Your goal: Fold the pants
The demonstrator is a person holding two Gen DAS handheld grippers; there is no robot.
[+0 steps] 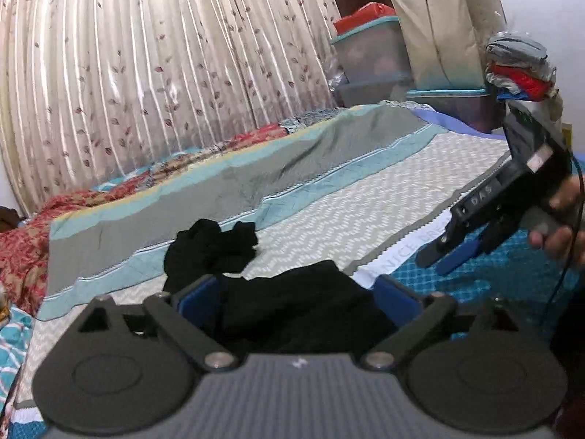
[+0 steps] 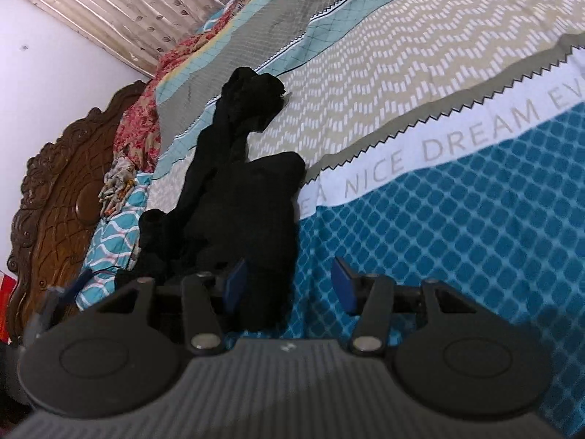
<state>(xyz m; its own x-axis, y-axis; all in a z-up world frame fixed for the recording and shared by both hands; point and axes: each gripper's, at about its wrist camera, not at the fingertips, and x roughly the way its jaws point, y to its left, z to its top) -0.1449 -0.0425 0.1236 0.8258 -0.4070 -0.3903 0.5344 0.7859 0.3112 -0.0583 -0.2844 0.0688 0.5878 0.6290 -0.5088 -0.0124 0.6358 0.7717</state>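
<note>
Between the blue-padded fingers of the black right gripper lies the plain black crumpled fabric pants. Beyond the fingertips, the printed cotton bedsheet shows teal diamond lattice, a white band with grey lettering, beige-and-white zigzag, then aqua and grey stripes. Farther off hangs a cream pleated curtain with maroon leaves.
</note>
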